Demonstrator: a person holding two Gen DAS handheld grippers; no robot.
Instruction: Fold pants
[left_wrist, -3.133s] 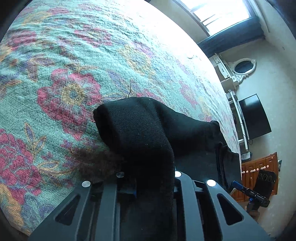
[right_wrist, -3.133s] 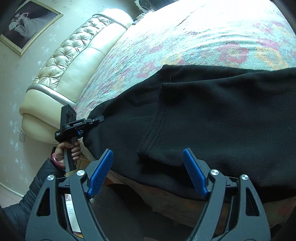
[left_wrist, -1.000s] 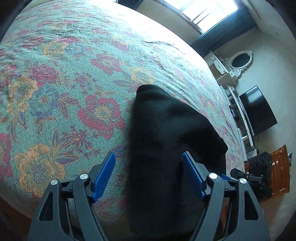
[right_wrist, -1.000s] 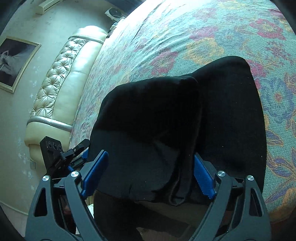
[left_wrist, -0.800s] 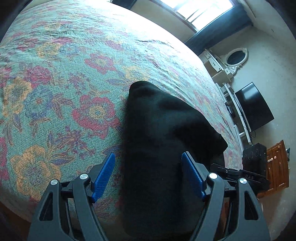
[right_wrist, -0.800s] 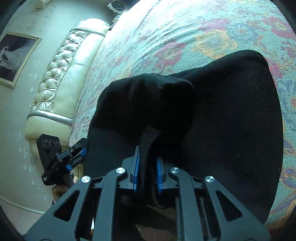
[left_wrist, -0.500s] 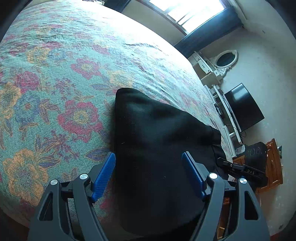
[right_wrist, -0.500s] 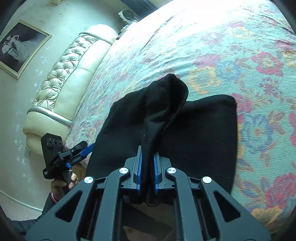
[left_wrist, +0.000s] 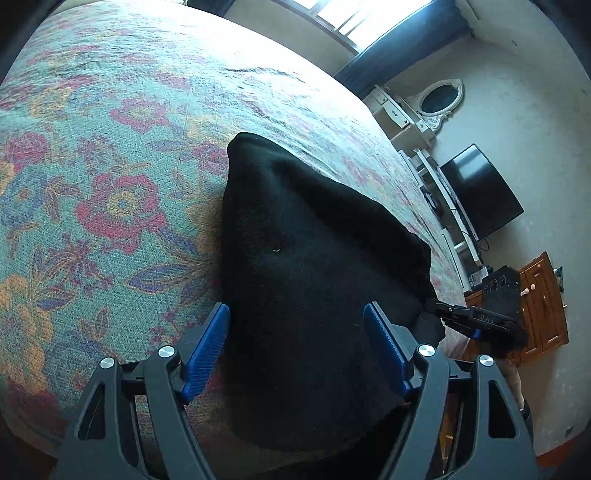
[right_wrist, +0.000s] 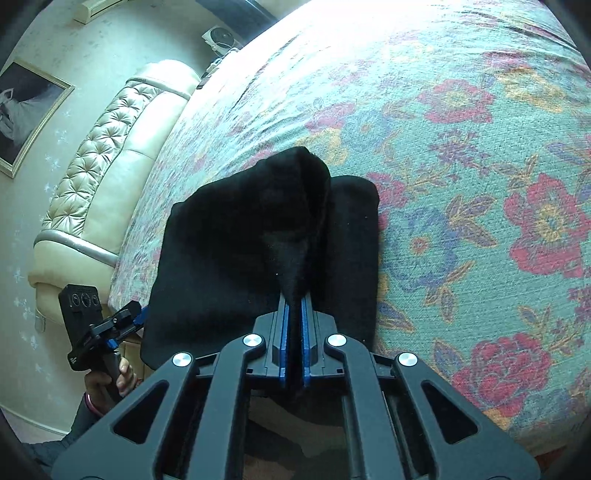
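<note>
the black pants (right_wrist: 236, 251) lie folded into a compact bundle near the edge of the bed, on a floral bedspread (right_wrist: 480, 184) of teal with red and orange flowers. the right gripper (right_wrist: 293, 325) has its blue pads pinched tight on a raised ridge of the black fabric, which peaks up from the bundle ahead of the fingers. in the left wrist view the left gripper (left_wrist: 295, 347) stands wide apart, its blue pads (left_wrist: 207, 347) on either side of the near end of the pants (left_wrist: 314, 258) without visibly pressing on the cloth. a hand (right_wrist: 110, 380) grips the left gripper's handle at the bed's edge. a tufted cream headboard (right_wrist: 107, 155) stands beyond.
</note>
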